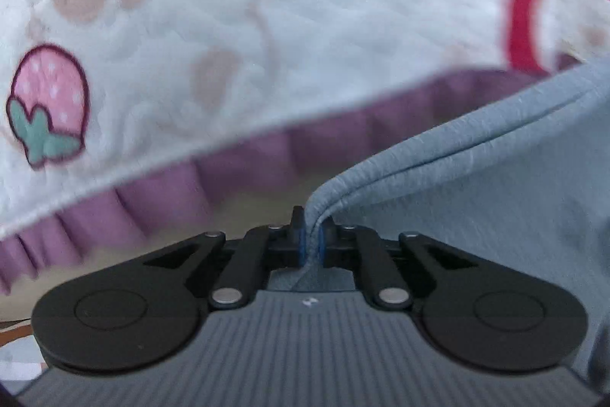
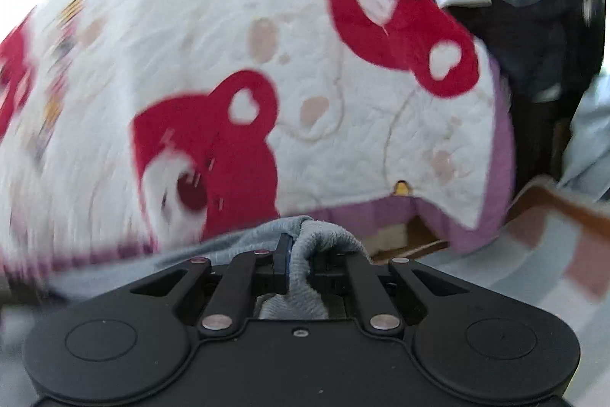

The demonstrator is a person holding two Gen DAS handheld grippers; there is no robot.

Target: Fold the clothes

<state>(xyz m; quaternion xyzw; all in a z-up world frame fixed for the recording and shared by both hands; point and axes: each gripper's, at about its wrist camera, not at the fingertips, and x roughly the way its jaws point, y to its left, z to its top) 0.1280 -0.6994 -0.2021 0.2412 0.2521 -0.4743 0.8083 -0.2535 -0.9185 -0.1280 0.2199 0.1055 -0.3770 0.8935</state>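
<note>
- White bear-print blanket (image 2: pixel 236 37) with purple frill fills the background.
- Our left tongs (image 1: pixel 312 239) pinch the grey garment (image 1: pixel 476 159) edge.
- Our right tongs (image 2: pixel 299 264) clamp bunched grey cloth too.

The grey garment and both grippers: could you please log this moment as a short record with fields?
garment: grey garment, soft knit, hanging between both grippers
left gripper: shut on a folded edge of the garment
right gripper: shut on a bunched edge of the garment
backdrop: white blanket with red bears and a purple frill, a pink strawberry in the left view
floor: striped rug, right view only
image quality: motion blur in both views
</note>
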